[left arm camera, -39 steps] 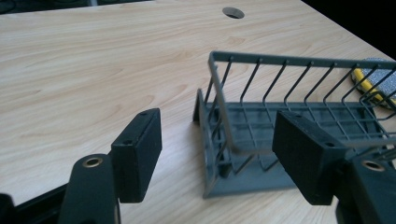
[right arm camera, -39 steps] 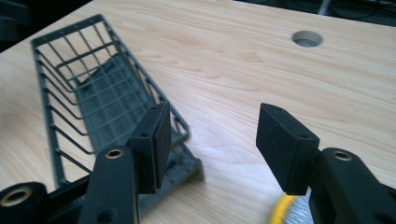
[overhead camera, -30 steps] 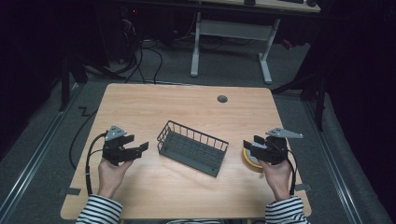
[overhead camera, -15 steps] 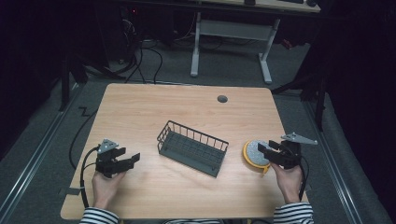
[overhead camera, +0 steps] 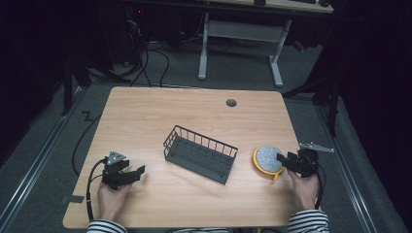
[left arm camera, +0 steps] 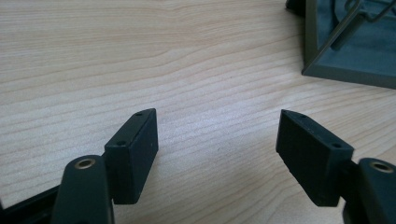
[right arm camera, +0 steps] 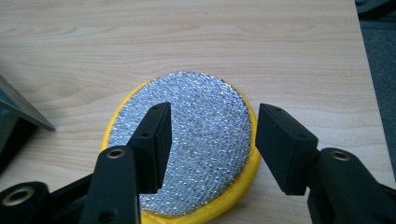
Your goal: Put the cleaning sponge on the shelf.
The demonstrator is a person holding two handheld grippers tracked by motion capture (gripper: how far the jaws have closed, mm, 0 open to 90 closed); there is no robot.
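A round scouring pad (overhead camera: 266,158) with a silver mesh top and a yellow rim (right arm camera: 196,140) lies flat on the table at the right. My right gripper (overhead camera: 284,161) hovers just over its near edge, open, with the jaws (right arm camera: 212,140) apart above the mesh and nothing between them. A dark wire basket (overhead camera: 200,153) stands empty in the middle of the table; its corner (left arm camera: 355,46) shows in the left gripper view. My left gripper (overhead camera: 136,172) rests low at the front left, open (left arm camera: 217,140) over bare wood, pointing toward the basket.
The wooden table (overhead camera: 145,116) has a round cable hole (overhead camera: 231,102) at the back. Beyond the table stands a white desk frame (overhead camera: 238,34) on a dark floor with cables. A black cable (overhead camera: 90,187) trails from the left gripper off the table's front left.
Both hands have pulled back toward the front edge of the table. The right gripper has come off the pad's top to its near edge; the pad and basket have stayed put.
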